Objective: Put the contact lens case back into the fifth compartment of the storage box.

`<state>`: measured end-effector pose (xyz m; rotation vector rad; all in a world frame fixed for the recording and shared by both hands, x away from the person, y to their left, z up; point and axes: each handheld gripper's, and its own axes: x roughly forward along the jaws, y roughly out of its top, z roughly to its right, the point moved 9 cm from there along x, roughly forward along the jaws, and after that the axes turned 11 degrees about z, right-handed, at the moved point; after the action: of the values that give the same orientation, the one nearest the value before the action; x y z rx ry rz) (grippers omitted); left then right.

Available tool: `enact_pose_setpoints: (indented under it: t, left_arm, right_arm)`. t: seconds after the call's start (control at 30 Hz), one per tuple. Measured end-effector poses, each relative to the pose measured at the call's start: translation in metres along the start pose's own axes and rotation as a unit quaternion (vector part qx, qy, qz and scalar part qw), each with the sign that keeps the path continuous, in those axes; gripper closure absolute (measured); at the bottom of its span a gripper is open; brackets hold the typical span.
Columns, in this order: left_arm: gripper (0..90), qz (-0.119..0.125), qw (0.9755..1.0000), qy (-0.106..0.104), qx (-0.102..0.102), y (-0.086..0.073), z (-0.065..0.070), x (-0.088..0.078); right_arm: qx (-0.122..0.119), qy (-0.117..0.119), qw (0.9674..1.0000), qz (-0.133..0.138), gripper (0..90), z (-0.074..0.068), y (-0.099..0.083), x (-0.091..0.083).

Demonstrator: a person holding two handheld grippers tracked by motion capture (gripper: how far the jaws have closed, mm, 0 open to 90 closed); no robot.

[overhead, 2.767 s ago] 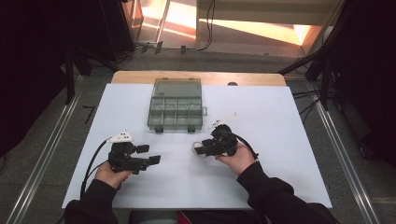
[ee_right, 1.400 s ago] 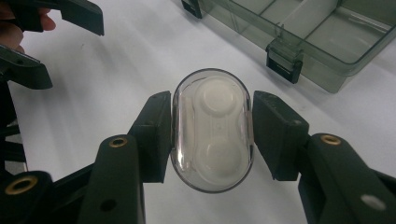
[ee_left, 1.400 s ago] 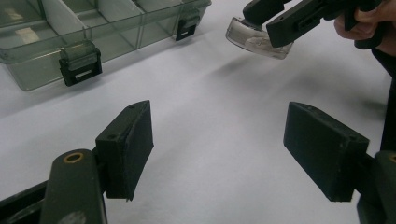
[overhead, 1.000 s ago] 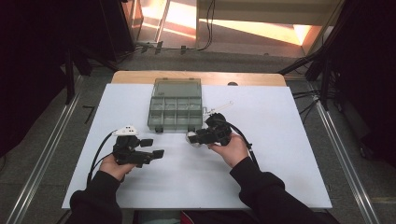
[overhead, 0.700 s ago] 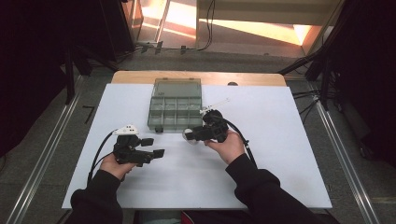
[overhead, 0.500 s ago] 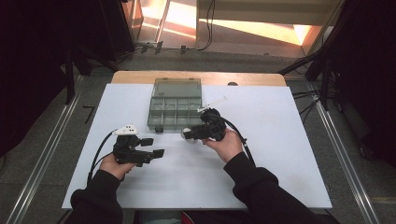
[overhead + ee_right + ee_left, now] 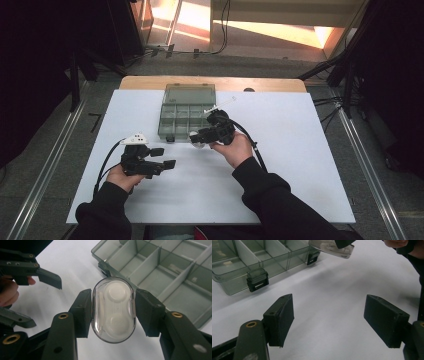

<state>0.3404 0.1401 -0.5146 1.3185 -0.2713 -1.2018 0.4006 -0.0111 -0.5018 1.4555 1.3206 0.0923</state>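
Observation:
A clear oval case (image 7: 113, 309) with two white round cups inside sits between the pads of my right gripper (image 7: 113, 311), which is shut on it. In the high view that gripper (image 7: 197, 137) holds the clear case (image 7: 196, 143) just off the front edge of the smoky grey compartment box (image 7: 186, 116). The same box (image 7: 160, 267) lies open beyond the case, its dividers showing. My left gripper (image 7: 169, 157) rests lower left on the white table, jaws open and empty. In its own view the left gripper (image 7: 329, 320) faces bare table, with the box (image 7: 249, 262) at top left and the case (image 7: 331, 247) at the top.
The white table top (image 7: 300, 150) has free room to the right and along the front. A wooden strip (image 7: 210, 82) runs behind the box. Two black latches (image 7: 257, 280) stand on the box's front wall. Cables trail from both grippers.
My right gripper has carried the clear case up and left, from the middle of the table to the box's front edge. The left gripper has stayed where it was.

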Motion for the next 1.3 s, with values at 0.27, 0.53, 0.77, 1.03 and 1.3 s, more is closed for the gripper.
enact_pose_setpoints:
  t: [0.27,0.53,0.77,1.03,1.3]
  left_arm:
    - [24.4,-0.001,1.0,0.002,0.001,0.0,-0.001,-0.001]
    - [24.4,0.0,1.0,0.004,0.002,0.0,-0.003,0.0]
    - [24.5,-0.003,1.0,0.002,0.001,-0.001,-0.002,0.001]
    - [24.5,-0.003,1.0,0.002,0.003,-0.001,-0.003,0.0]
    - [24.5,-0.003,1.0,0.003,0.007,-0.001,-0.004,0.0]
  right_arm:
    - [-0.006,-0.002,1.0,-0.001,47.6,-0.005,0.013,0.009]
    - [-0.005,-0.003,1.0,0.003,47.6,-0.006,0.023,0.017]
    - [0.002,-0.007,1.0,0.003,47.6,-0.005,0.029,0.024]
    - [0.001,-0.01,0.9999,0.003,47.6,-0.007,0.036,0.033]
    - [0.0,-0.017,0.9998,0.003,47.6,-0.009,0.045,0.043]
